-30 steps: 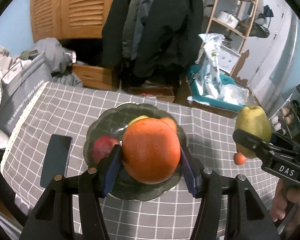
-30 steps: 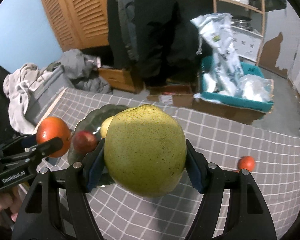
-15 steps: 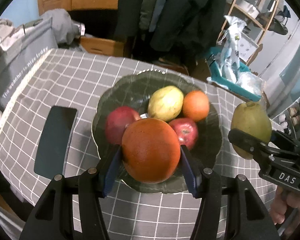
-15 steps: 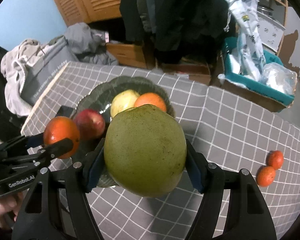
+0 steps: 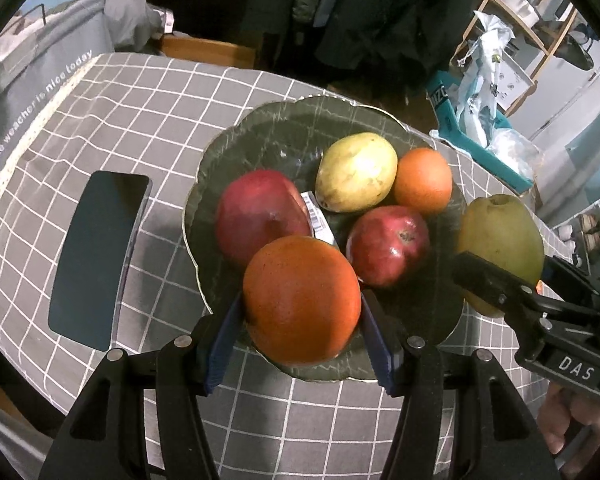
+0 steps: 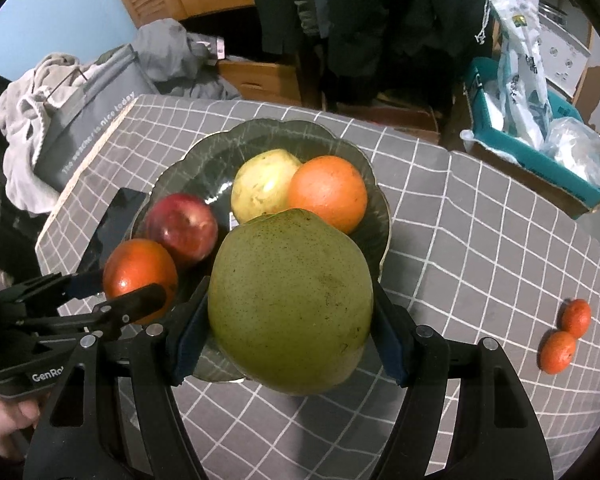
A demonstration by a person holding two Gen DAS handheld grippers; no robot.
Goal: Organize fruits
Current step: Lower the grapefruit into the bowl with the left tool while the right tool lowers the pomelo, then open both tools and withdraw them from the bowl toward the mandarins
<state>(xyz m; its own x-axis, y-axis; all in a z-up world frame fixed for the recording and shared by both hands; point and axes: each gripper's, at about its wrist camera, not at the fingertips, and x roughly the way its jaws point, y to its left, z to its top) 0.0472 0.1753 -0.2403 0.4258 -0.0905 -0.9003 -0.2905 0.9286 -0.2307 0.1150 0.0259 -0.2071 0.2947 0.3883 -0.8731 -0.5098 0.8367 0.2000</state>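
A: From the left wrist, what step is this?
B: Delivery. The left tool (image 5: 302,320) is clamped on a big orange (image 5: 301,298), hanging above the near rim of the dark plate (image 5: 260,136). The plate sits mid-bench and already carries a red mango (image 5: 260,216), a yellow mango (image 5: 356,172), a small orange (image 5: 422,180) and an apple (image 5: 388,244). A phone (image 5: 96,256) lies toward the bench's left edge.

A: And the right wrist?
B: The right tool (image 6: 290,326) grips a green pear (image 6: 290,312) over the plate's near right rim. Two tangerines (image 6: 566,340) wait near the bench's right edge.

A: Next?
B: I'd judge each fruit needs lowering into a free gap, then releasing gently so nothing rolls off.
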